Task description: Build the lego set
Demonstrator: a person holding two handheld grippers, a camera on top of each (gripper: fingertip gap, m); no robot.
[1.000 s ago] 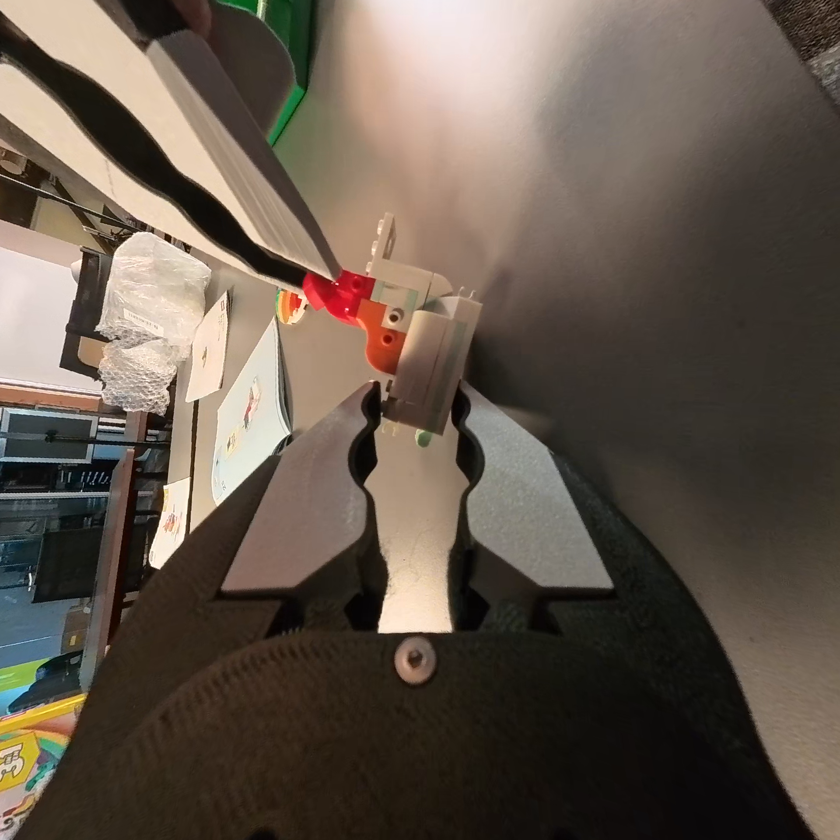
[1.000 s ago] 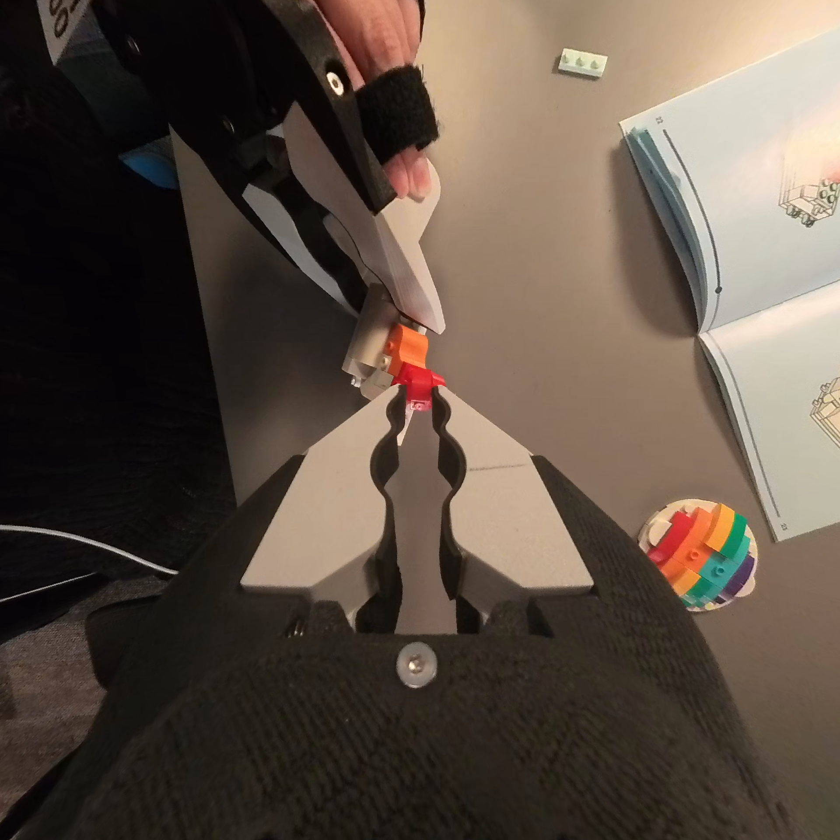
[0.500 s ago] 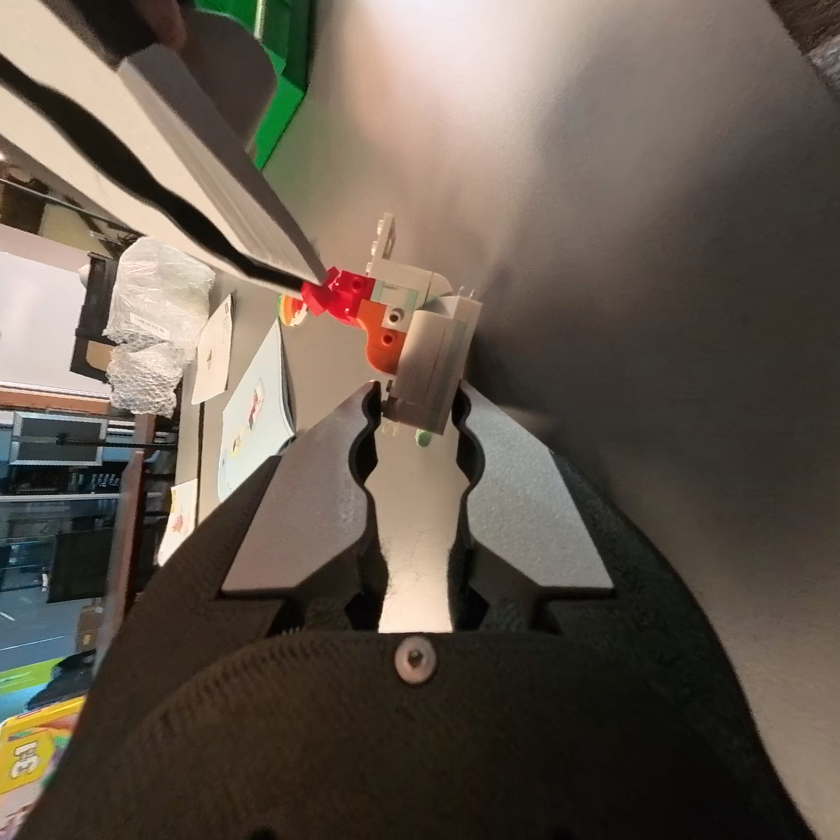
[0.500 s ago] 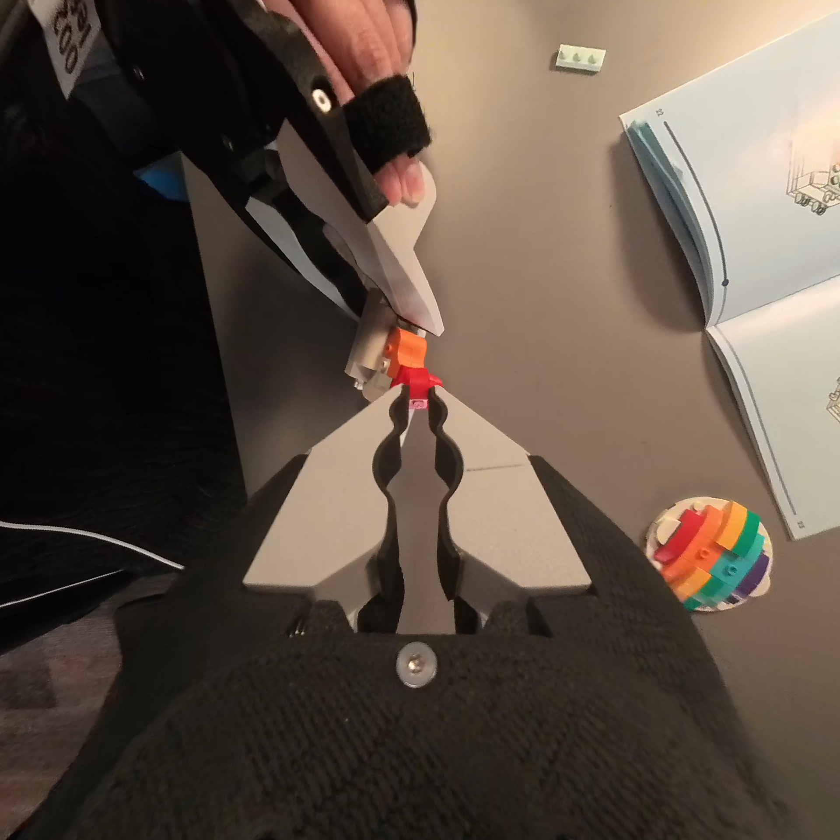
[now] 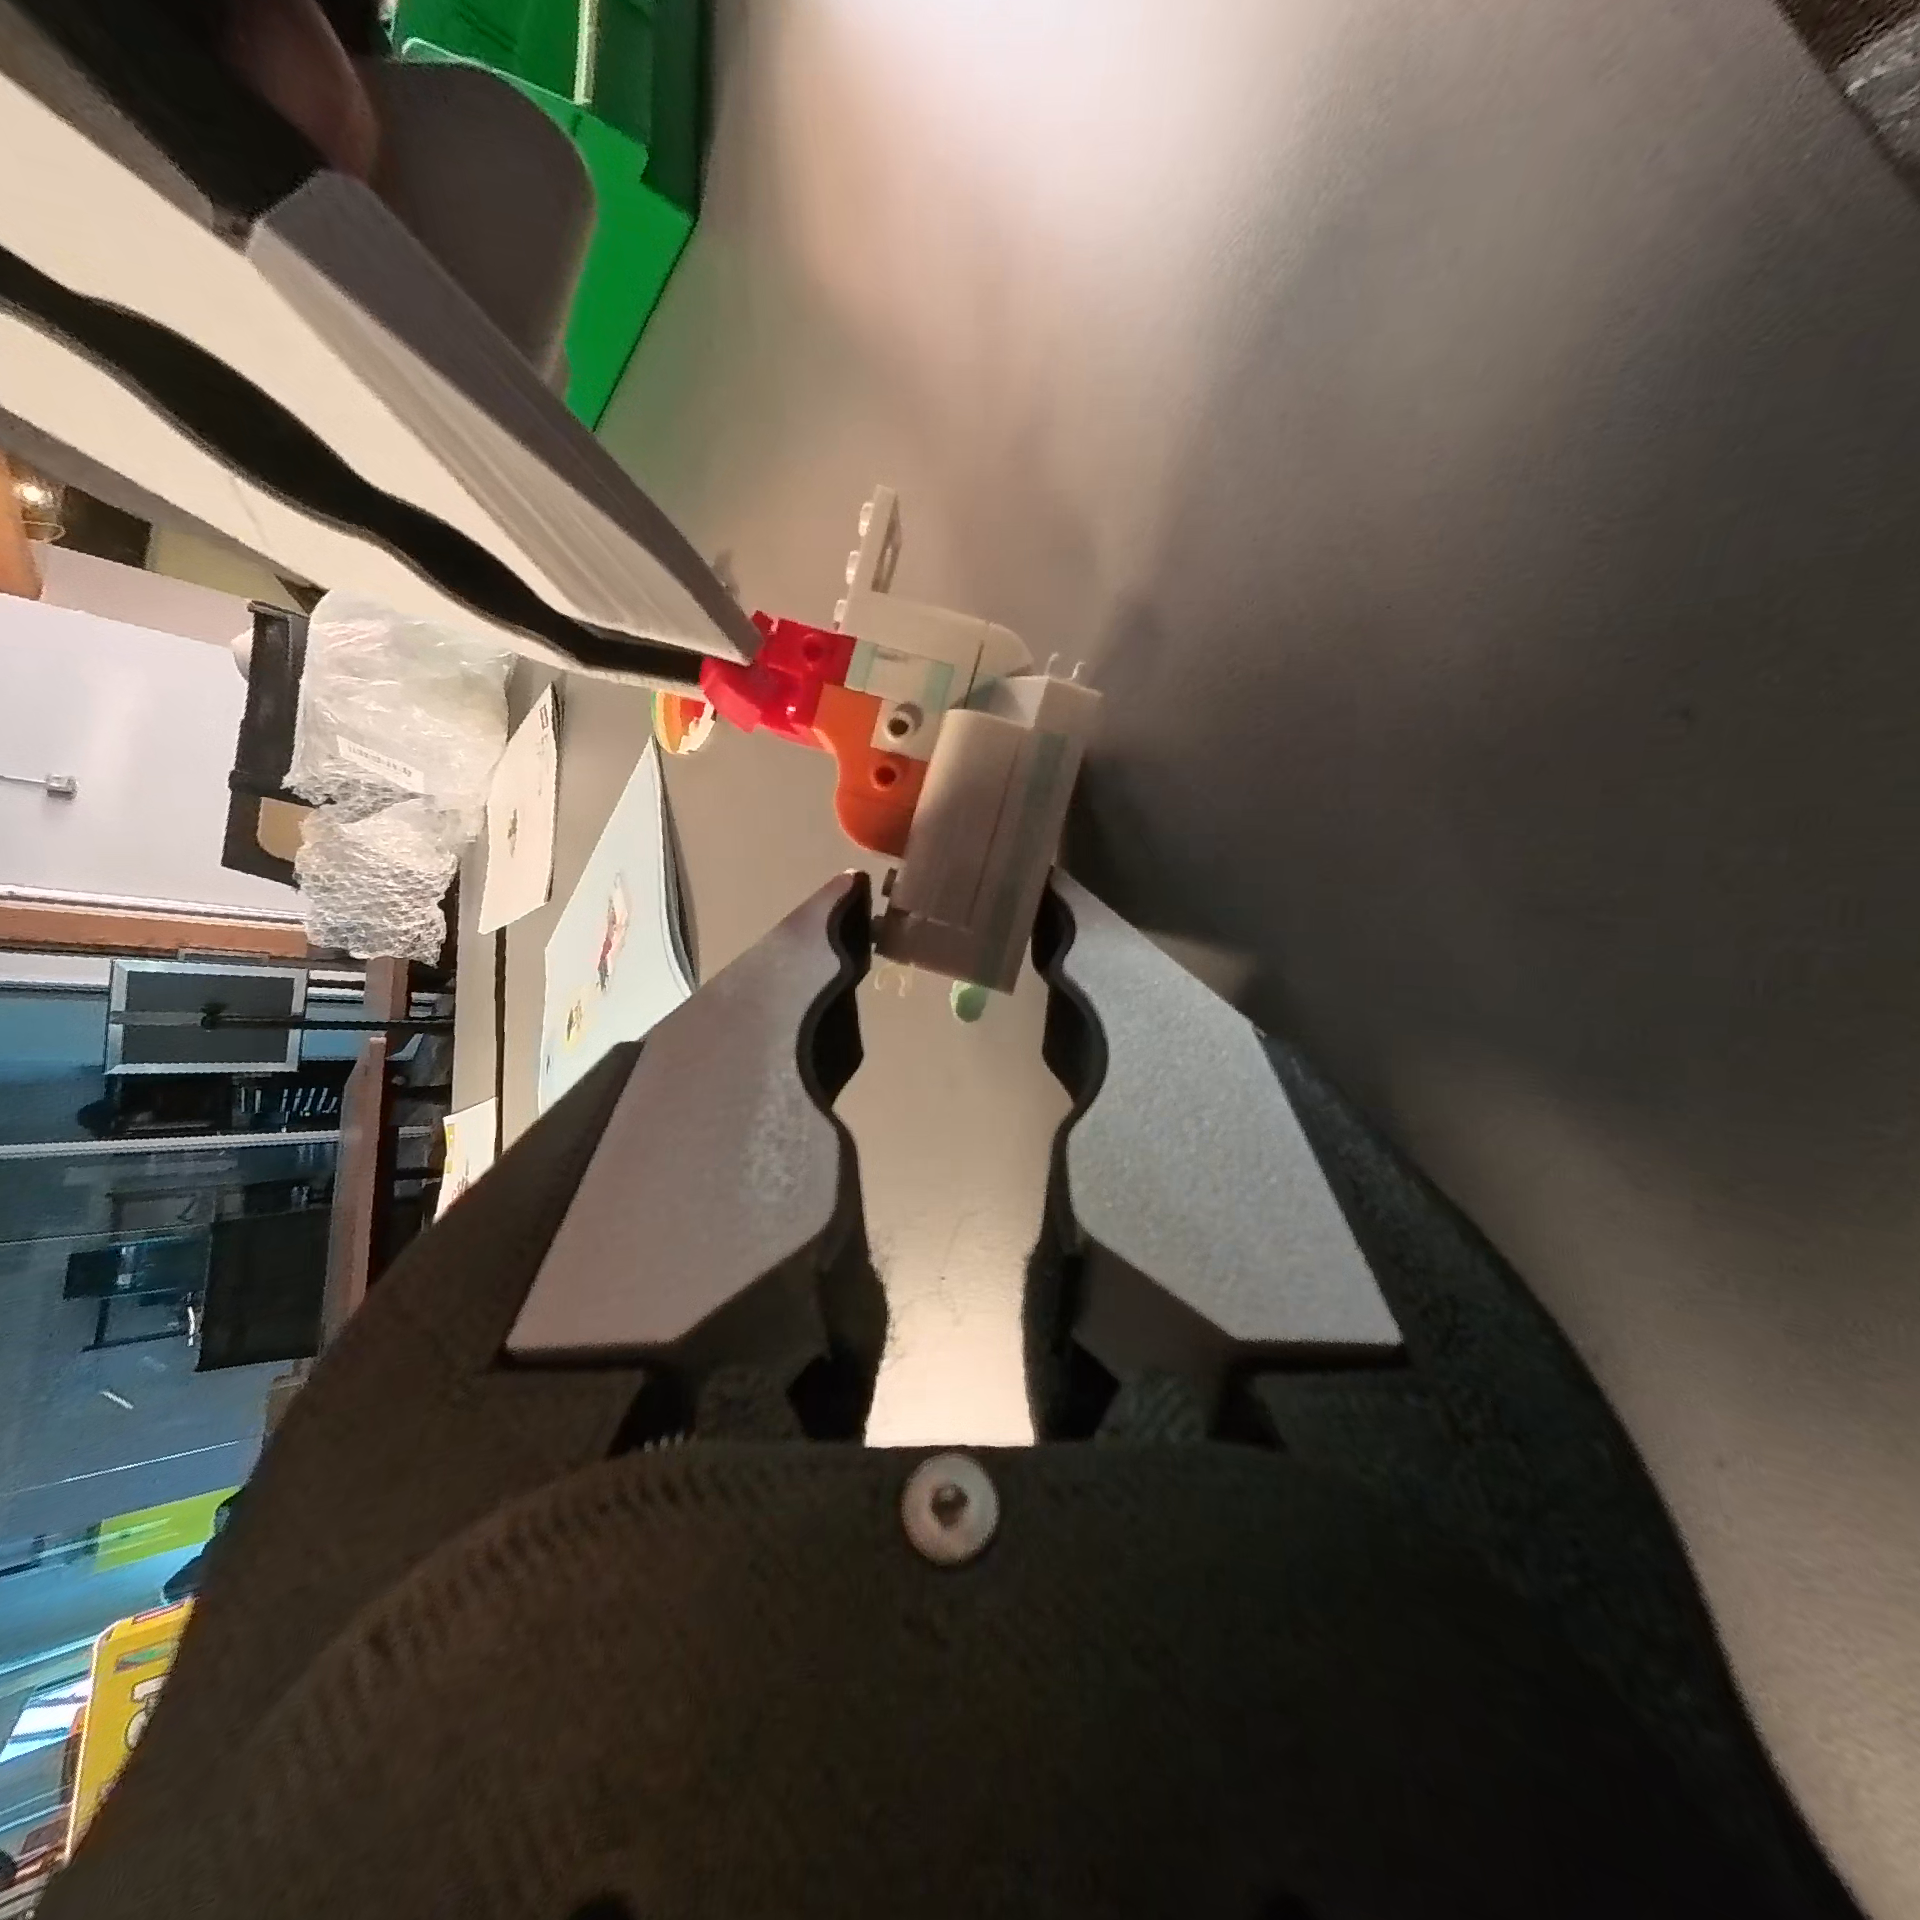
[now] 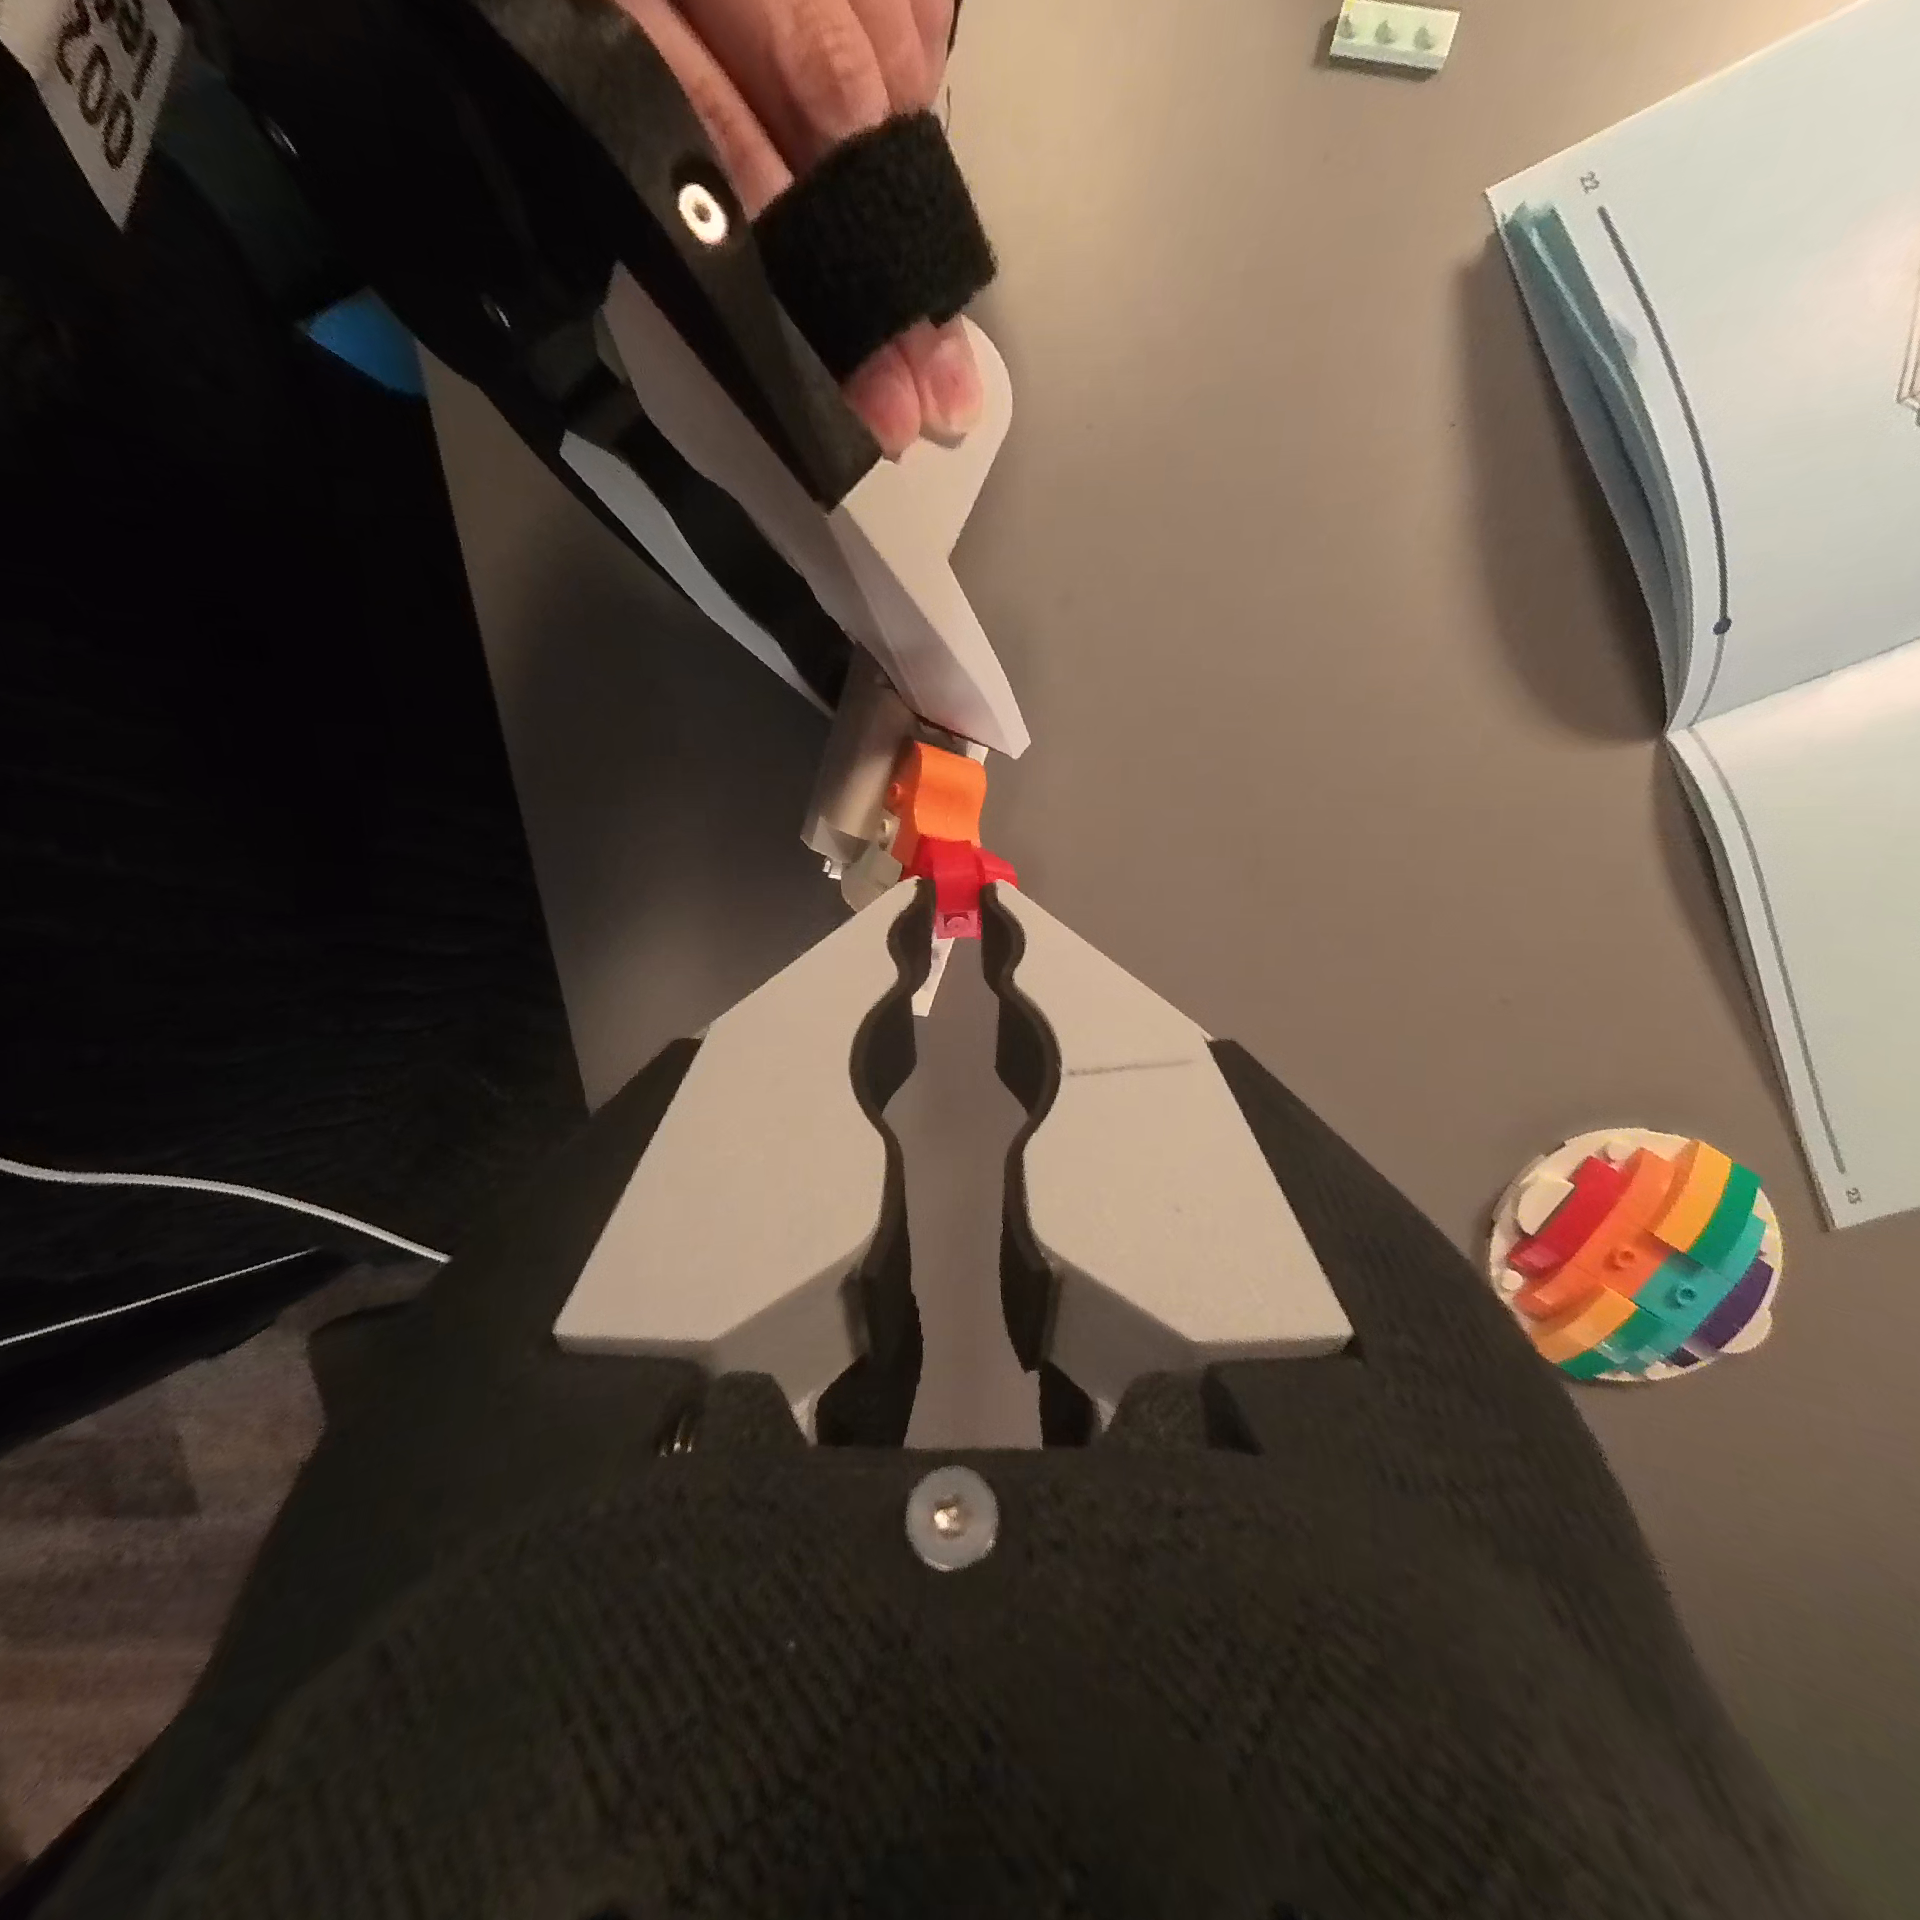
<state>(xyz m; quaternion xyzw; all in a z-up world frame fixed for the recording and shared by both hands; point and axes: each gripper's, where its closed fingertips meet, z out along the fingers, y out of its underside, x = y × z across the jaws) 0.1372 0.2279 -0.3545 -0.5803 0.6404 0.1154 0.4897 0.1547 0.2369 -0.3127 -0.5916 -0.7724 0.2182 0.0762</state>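
My left gripper (image 5: 951, 914) is shut on a small grey and white lego assembly (image 5: 982, 831) with an orange part (image 5: 868, 769), held above the table. A red piece (image 5: 784, 681) sits at the orange part's end. My right gripper (image 6: 951, 916) is shut on this red piece (image 6: 961, 871), with a small magenta bit between its tips. In the right wrist view the left gripper (image 6: 935, 675) comes down from the upper left with a hand on it and holds the assembly (image 6: 857, 800). In the left wrist view the right gripper's fingers (image 5: 582, 540) reach in from the upper left.
On the grey table lie an open instruction booklet (image 6: 1766, 520), a round rainbow lego build (image 6: 1636, 1262) and a pale green plate (image 6: 1387, 36). The left wrist view shows a green box (image 5: 623, 208), bubble-wrap bags (image 5: 384, 748) and a yellow box (image 5: 114, 1714). My hands' fingertips stand some 5 cm from each other. The pale green plate (image 6: 1387, 36) sits 15 cm or so from the ends of my left fingers.
Both grippers keep their hold. The right gripper has shifted slightly with the red piece against the orange part. The red piece now sits a little squarer on it.
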